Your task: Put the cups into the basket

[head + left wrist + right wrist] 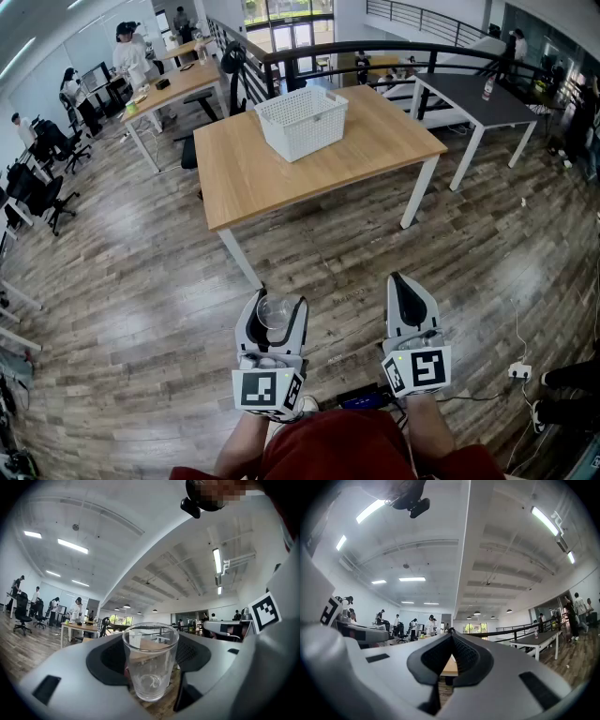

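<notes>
A clear glass cup point(150, 665) stands upright between the jaws of my left gripper point(274, 312), which is shut on it; the cup point(273, 312) shows from above in the head view. My right gripper point(410, 292) is shut with nothing in it, its pads meeting at the tip point(451, 641). Both grippers hang low over the wooden floor, well short of the table. The white slatted basket point(302, 121) sits on the far part of the wooden table point(281, 178) ahead.
A dark grey table point(478, 98) stands to the right behind the wooden one. Black railing point(375, 52) runs behind both. People and office chairs point(42, 187) are at the far left. A white power strip and cable point(518, 370) lie on the floor at right.
</notes>
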`<state>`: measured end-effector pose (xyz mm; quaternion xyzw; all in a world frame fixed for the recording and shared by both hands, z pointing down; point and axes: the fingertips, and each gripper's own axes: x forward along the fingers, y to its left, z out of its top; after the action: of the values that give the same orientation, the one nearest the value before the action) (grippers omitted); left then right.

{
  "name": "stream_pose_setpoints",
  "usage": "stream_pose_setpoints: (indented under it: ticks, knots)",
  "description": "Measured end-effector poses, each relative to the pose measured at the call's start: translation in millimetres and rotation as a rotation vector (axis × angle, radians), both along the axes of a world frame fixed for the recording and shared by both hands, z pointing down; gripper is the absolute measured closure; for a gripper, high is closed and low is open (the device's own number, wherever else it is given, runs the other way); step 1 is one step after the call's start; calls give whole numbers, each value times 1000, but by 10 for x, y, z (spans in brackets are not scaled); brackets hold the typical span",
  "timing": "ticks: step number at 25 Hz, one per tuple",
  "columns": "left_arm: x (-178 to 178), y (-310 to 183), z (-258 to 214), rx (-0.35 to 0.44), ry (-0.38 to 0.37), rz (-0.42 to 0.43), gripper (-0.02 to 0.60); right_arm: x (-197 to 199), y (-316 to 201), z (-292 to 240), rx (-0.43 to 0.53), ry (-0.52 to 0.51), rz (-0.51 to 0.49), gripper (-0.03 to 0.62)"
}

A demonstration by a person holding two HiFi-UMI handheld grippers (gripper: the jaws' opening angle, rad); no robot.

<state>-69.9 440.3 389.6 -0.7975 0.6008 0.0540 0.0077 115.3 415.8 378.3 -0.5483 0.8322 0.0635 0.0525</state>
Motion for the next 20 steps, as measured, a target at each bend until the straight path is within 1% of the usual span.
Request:
stream_pose_setpoints:
  ticks: [9,14,20]
  knots:
    - [102,11,26,-13,3,-1,296,84,-1,30,-9,1,-8,583]
    - [190,20,14,-7,8,-2,296,142,-10,57,-16,0,-16,583]
    - [346,18,16,-9,14,-8,296,311,-38,92,-22,-21,-10,582]
